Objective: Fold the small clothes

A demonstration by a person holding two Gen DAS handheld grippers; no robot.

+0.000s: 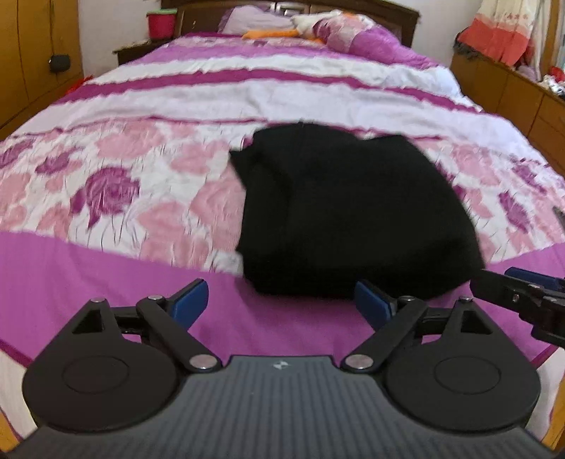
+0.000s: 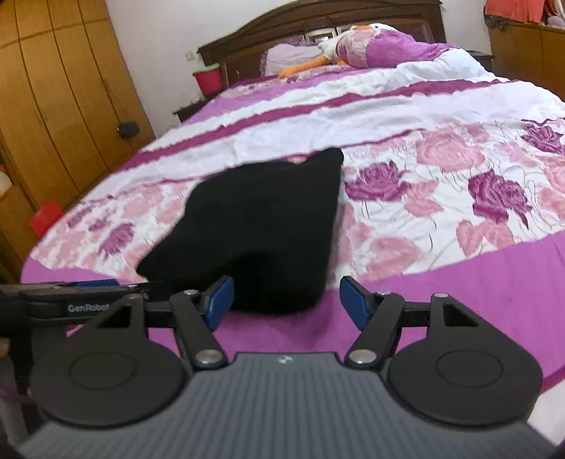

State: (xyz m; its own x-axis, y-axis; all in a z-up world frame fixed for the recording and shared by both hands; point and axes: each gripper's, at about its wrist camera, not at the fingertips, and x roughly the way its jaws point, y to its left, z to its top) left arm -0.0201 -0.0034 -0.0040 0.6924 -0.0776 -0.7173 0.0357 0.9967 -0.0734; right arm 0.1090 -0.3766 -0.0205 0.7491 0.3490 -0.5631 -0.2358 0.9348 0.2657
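Left wrist view, left to right. Wooden wardrobe (image 1: 31, 60) along the left wall, a small dark object on its door. Red bucket (image 1: 161, 24) on a low stand beside the dark headboard (image 1: 406, 21). Bed (image 1: 106, 275) fills the middle: quilt with plain magenta band nearest, then pink and purple roses on white, then white and magenta stripes. Pillows (image 1: 356, 35) and an orange-and-white soft toy (image 1: 272, 33) at the head. Right wall: wooden cabinet (image 1: 501, 88) with red and white cloth heaped on top.

Black garment (image 1: 353, 219) lies folded in a compact bundle on the quilt, right of centre, straddling the rose band and the magenta band. Edges blurred.

Left gripper (image 1: 280, 302): jaws spread wide, nothing between the blue pads. Its right pad sits just at the garment's near edge; whether it touches I cannot tell. Left pad well clear, over bare magenta quilt. Right gripper (image 1: 522, 293) enters at the right edge, tip just beside the garment's near right corner.

Right wrist view, left to right. Same wardrobe (image 2: 53, 88), bucket, headboard, bed. Left gripper's side shows at the left edge, low. Garment (image 2: 261, 226) lies ahead and left of centre. Right gripper (image 2: 286, 300): jaws moderately apart, empty; left pad just in front of the garment's near edge, right pad over bare quilt.
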